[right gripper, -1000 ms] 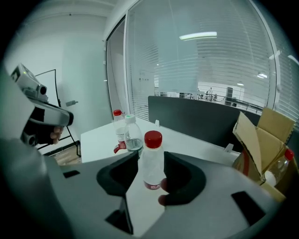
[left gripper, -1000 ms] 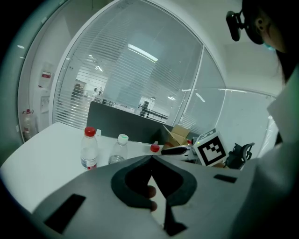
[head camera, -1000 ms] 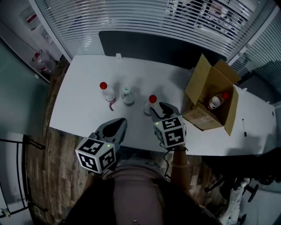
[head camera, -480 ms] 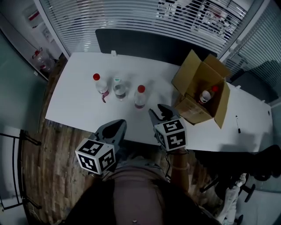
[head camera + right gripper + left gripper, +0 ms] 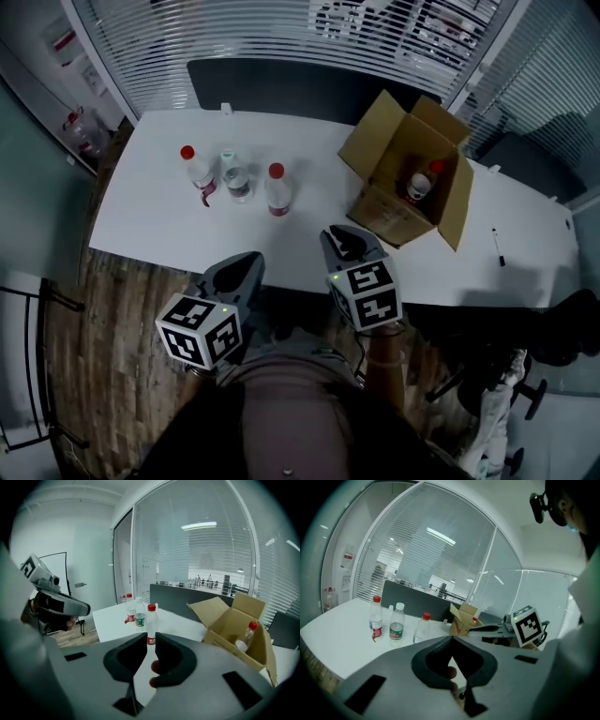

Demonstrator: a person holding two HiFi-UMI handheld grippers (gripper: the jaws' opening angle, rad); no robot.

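Head view: your right gripper [image 5: 345, 242] hangs over the near edge of the white table [image 5: 150, 220], well apart from everything on it. The closest item to it is the near bottle [image 5: 277, 190]. That bottle stands upright on the tabletop, long axis vertical, red cap up, base on the table. Right gripper view: your jaws are a narrow slit apart with nothing between them, and the near bottle shows beyond the slit, in line with it and not touched. Your left gripper [image 5: 242, 272] sits at the table's near edge, to the left of the right one. Left gripper view: its jaws are pressed together tip to tip and are empty. To the left of the near bottle stand a green-labelled bottle [image 5: 234, 176] with a pale cap and a red-labelled bottle [image 5: 194, 170] with a red cap. Both are upright and just beside each other, and the three form a short row. A cardboard box [image 5: 370, 159] sits open to the right of the row, flaps spread. Inside it a boxed bottle [image 5: 419, 184] leans tilted, red cap up. A pen [image 5: 497, 247] lies on the table beyond the box, on its right.
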